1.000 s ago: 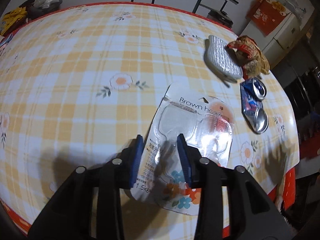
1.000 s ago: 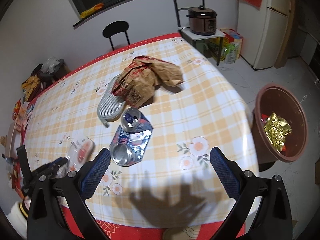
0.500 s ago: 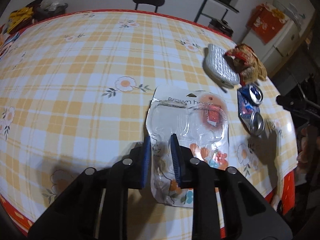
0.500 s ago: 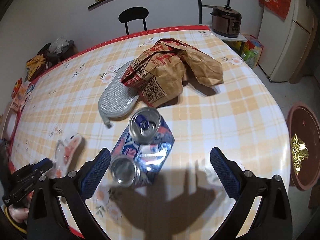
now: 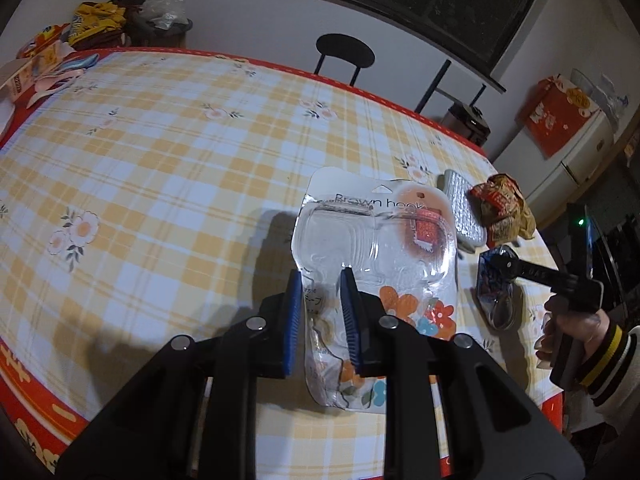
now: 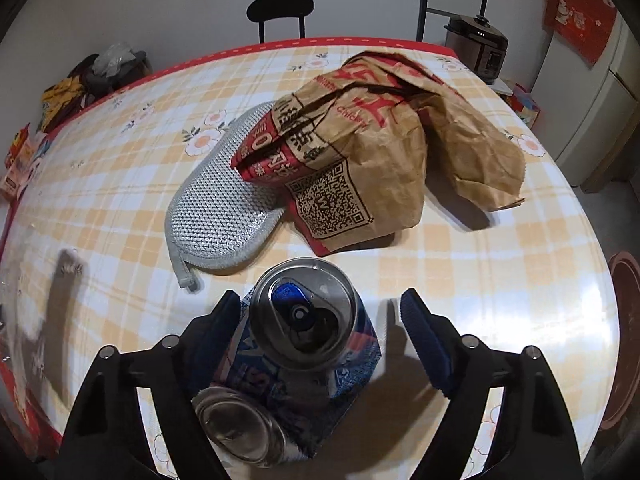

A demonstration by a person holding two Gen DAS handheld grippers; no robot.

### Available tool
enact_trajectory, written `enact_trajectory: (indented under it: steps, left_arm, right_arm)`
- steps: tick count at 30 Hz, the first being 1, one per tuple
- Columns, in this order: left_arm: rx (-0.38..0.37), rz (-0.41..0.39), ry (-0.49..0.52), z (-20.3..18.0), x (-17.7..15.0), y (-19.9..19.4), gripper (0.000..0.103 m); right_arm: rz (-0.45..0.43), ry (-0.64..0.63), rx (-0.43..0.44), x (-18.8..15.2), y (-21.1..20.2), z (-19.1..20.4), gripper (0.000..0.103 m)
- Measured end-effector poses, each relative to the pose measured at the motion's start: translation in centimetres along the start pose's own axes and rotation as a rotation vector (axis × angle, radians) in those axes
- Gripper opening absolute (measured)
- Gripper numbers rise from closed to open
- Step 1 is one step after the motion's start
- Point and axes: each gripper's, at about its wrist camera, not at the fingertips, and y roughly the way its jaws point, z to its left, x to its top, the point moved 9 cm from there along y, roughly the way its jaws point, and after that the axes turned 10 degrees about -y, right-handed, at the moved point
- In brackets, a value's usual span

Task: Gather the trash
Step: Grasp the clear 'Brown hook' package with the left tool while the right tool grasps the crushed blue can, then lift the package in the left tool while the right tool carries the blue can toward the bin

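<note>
My left gripper (image 5: 320,284) is shut on the near end of a clear plastic "Brown hook" blister pack (image 5: 376,240) and holds it lifted above the checked tablecloth (image 5: 160,168). My right gripper (image 6: 320,308) is open, its jaws on either side of a crushed blue drink can (image 6: 296,360) that lies on the table; the left pad looks close to or touching the can. The can also shows in the left wrist view (image 5: 496,284), under the right gripper. A crumpled brown paper bag (image 6: 380,160) lies just beyond the can.
A grey woven pad (image 6: 224,216) lies partly under the bag. A brown bin (image 6: 628,340) stands on the floor off the table's right edge. Clutter (image 5: 60,52) sits at the far left corner. A black chair (image 6: 280,12) stands behind the table.
My left gripper has lifted the blister pack off the table. My right gripper has come down and forward over the crushed can and narrowed around it.
</note>
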Motion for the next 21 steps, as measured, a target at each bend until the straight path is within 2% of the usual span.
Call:
enact_trajectory:
  steps: [4, 6, 21]
  left_arm:
    - [0.001, -0.018, -0.011, 0.3, 0.5, -0.8, 0.023]
    - [-0.003, -0.024, -0.013, 0.2, 0.8, -1.0, 0.023]
    - [-0.088, -0.060, 0.030, -4.2, 1.9, -2.1, 0.024]
  right_arm:
    - [0.009, 0.004, 0.010, -0.6, 0.2, 0.3, 0.062]
    - [0.008, 0.000, -0.003, -0.7, -0.2, 0.2, 0.062]
    - [-0.155, -0.010, 0.092, -1.5, -8.6, 0.9, 0.061]
